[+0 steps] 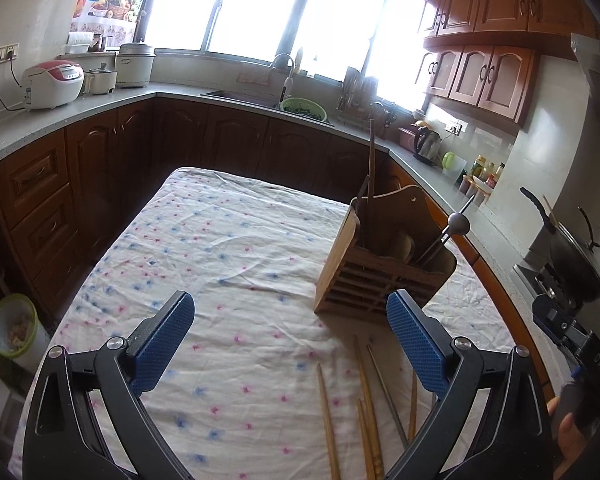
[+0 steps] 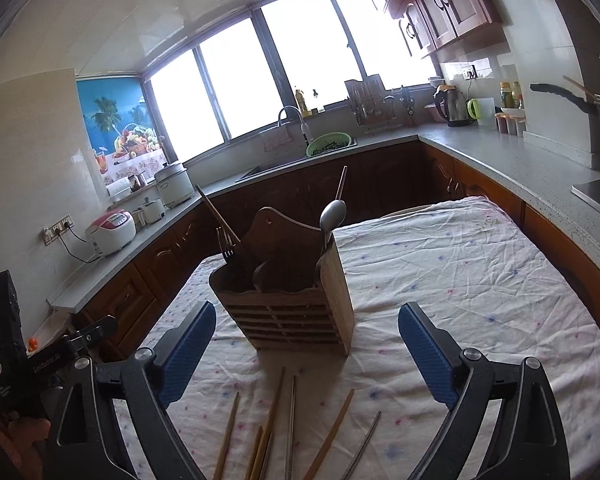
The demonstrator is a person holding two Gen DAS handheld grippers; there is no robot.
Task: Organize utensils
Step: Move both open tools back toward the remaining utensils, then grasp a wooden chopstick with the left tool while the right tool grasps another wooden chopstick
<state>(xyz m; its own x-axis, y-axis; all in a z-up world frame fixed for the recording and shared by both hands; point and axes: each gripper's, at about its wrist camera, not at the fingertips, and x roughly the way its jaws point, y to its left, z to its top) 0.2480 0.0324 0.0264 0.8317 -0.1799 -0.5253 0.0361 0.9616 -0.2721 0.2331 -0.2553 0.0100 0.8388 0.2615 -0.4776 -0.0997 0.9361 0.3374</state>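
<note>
A slatted wooden utensil holder point(image 1: 384, 268) point(image 2: 292, 300) stands on the flowered tablecloth, with a metal spoon point(image 2: 332, 214), a fork point(image 2: 225, 246) and a long stick upright in it. Several wooden and metal chopsticks point(image 1: 366, 404) point(image 2: 276, 420) lie loose on the cloth in front of it. My left gripper point(image 1: 290, 340) is open above the cloth, left of the holder, with nothing between its blue pads. My right gripper point(image 2: 308, 346) is open too, straddling the view of the holder's base, above the loose chopsticks and empty.
The table point(image 1: 220, 240) sits inside a U-shaped kitchen counter point(image 1: 100, 100) with rice cookers, a sink and a green colander point(image 1: 303, 107). A black wok point(image 1: 572, 256) stands on the stove at right. A bin point(image 1: 12, 326) stands on the floor at left.
</note>
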